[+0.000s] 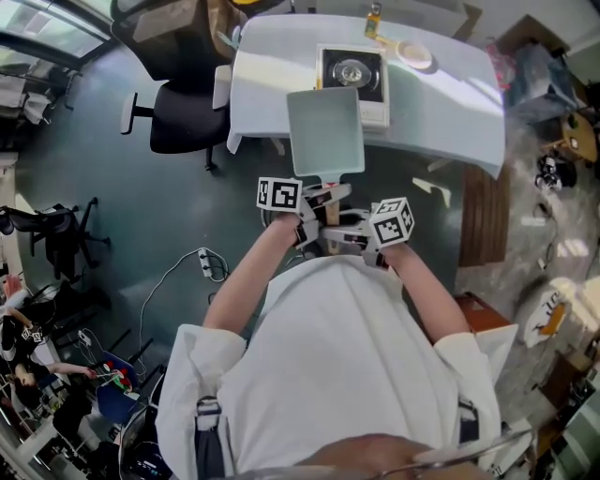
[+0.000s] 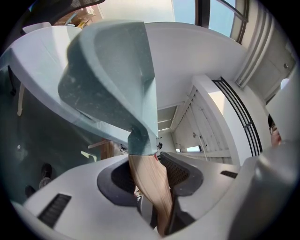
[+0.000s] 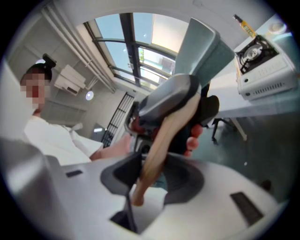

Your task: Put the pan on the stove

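Observation:
A square pale green pan (image 1: 324, 131) with a wooden handle (image 1: 331, 208) hangs in the air in front of the white table (image 1: 450, 103). It is short of the portable gas stove (image 1: 352, 80), which stands on that table. My left gripper (image 1: 319, 199) and my right gripper (image 1: 345, 225) both clamp the handle, left nearer the pan. In the left gripper view the handle (image 2: 149, 180) runs between the jaws of the left gripper (image 2: 150, 171) up to the pan (image 2: 112, 79). In the right gripper view the right gripper (image 3: 150, 171) holds the handle's end (image 3: 159, 140), with the stove (image 3: 260, 61) beyond.
A white dish (image 1: 413, 53) and a small bottle (image 1: 373, 19) stand behind the stove. A black office chair (image 1: 178, 117) is at the table's left end. A power strip with its cable (image 1: 208, 265) lies on the floor. A wooden cabinet (image 1: 483, 216) stands at the right.

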The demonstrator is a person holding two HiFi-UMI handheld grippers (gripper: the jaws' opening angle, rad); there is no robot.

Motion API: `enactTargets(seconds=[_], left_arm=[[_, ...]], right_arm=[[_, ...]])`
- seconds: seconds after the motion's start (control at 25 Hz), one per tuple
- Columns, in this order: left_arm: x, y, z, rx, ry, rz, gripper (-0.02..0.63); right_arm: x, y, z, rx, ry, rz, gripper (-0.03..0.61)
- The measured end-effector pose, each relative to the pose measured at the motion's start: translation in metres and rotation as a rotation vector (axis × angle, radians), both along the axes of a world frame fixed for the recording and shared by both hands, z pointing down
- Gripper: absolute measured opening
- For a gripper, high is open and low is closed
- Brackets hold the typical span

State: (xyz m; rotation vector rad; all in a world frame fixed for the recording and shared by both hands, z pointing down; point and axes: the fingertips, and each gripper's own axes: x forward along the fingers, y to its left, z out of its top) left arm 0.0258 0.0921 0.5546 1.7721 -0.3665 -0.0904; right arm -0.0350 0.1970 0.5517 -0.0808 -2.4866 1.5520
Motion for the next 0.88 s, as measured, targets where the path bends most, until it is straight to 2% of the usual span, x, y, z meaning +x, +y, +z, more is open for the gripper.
enactTargets(seconds=[0.56, 0.88], left_arm=[[0.025, -0.074, 0.005, -0.025, -0.009, -0.095, 0.169], [0.032, -0.100, 0.011, -0.008, -0.038, -0.119, 0.169]], right_arm=[[0.032, -0.070, 0.002, -0.016, -0.021, -0.094, 0.158], [0.044, -0.093, 0.003, -0.018, -0.025, -0.120, 0.160]])
